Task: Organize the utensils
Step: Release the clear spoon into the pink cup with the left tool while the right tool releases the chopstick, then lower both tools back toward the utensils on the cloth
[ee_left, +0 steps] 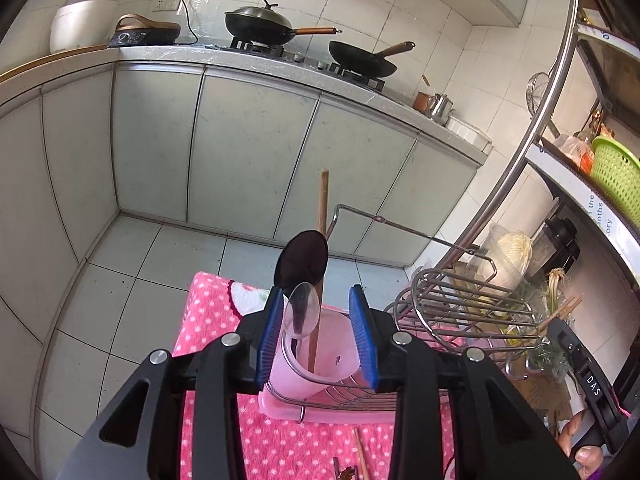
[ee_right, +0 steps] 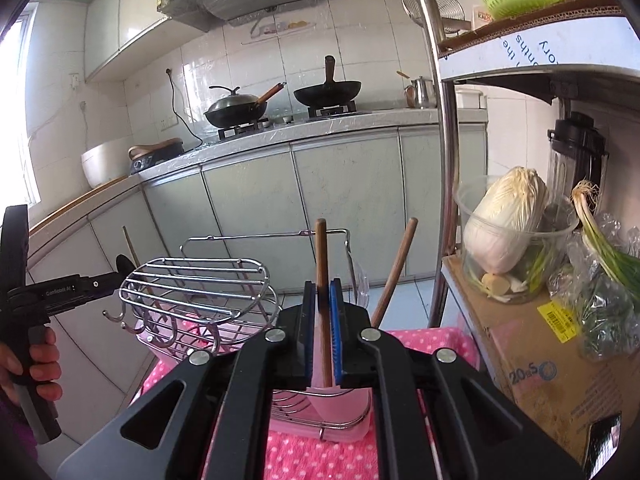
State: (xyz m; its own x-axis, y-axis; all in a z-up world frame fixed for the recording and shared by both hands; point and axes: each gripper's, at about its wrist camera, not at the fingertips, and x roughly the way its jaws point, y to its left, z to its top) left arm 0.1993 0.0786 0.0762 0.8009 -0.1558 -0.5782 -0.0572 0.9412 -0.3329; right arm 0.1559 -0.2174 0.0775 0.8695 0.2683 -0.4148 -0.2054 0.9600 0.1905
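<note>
In the left wrist view a pink plastic cup (ee_left: 316,364) sits in a wire dish rack (ee_left: 460,300) on a pink tray. It holds a dark spoon (ee_left: 302,258), a clear plastic spoon (ee_left: 302,310) and a wooden stick (ee_left: 322,208). My left gripper (ee_left: 318,334) is open, its blue pads either side of the cup, touching nothing. In the right wrist view my right gripper (ee_right: 323,332) is shut on a wooden handle (ee_right: 321,264) that stands upright over the pink cup (ee_right: 340,400). A second wooden handle (ee_right: 394,272) leans to its right.
A pink dotted cloth (ee_left: 224,320) covers the table. Chopsticks (ee_left: 362,456) lie on it near the front. A metal shelf post (ee_right: 448,160) stands at right, with a tub holding cabbage (ee_right: 504,224), scallions and a cardboard box (ee_right: 552,372). Cabinets and a stove with woks are behind.
</note>
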